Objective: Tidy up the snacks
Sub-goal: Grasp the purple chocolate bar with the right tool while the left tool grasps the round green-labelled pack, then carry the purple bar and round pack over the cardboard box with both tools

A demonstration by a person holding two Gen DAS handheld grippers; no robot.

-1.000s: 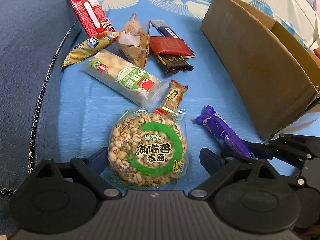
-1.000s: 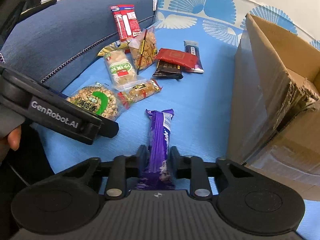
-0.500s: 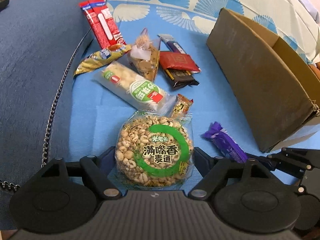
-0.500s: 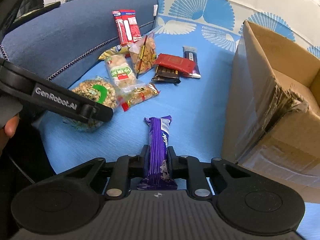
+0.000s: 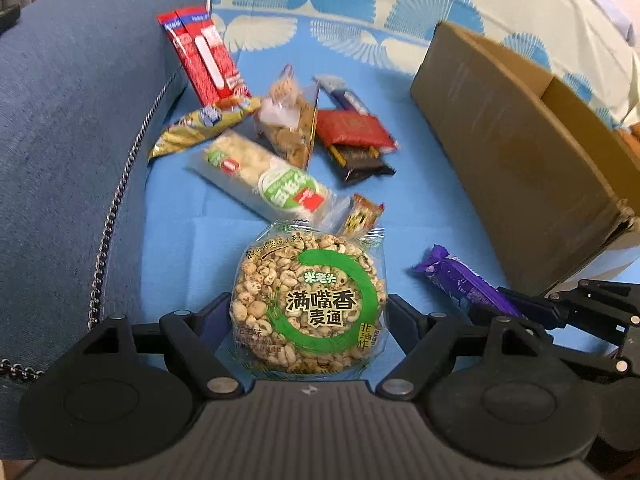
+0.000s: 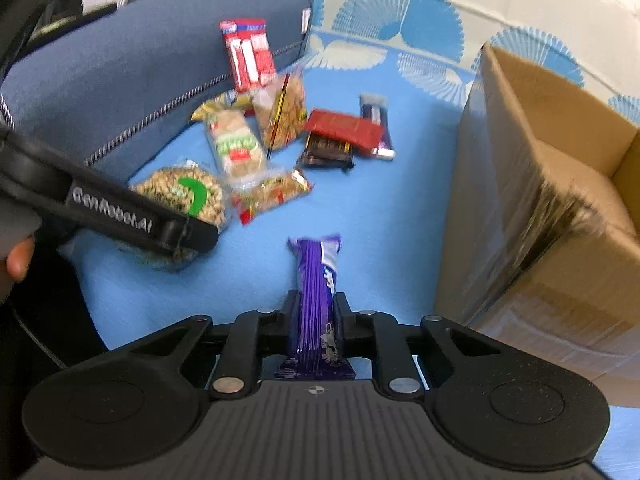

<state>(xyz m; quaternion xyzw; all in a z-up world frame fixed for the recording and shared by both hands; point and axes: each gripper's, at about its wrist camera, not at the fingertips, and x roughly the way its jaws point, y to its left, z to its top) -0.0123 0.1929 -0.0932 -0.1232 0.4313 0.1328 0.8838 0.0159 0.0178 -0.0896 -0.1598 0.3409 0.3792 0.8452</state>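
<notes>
My left gripper (image 5: pixel 308 316) is shut on a round puffed-grain cake in a clear wrapper with a green ring (image 5: pixel 310 300) and holds it above the blue cloth; it also shows in the right wrist view (image 6: pixel 180 196). My right gripper (image 6: pixel 316 308) is shut on a purple bar (image 6: pixel 316 300) and holds it lifted, also seen in the left wrist view (image 5: pixel 460 280). An open cardboard box (image 6: pixel 540 184) stands to the right, also in the left wrist view (image 5: pixel 520 152).
Several snacks lie on the blue cloth (image 5: pixel 416 208): a red twin pack (image 5: pixel 204 56), a gold packet (image 5: pixel 200 128), a long rice cracker pack (image 5: pixel 268 176), a clear bag (image 5: pixel 288 120), a red packet (image 5: pixel 352 128). A blue sofa arm (image 5: pixel 72 120) rises at the left.
Both grippers have lifted and pulled back with their snacks. The puffed-grain cake has come up off the cloth. The purple bar has risen; the box looks nearer in the right wrist view.
</notes>
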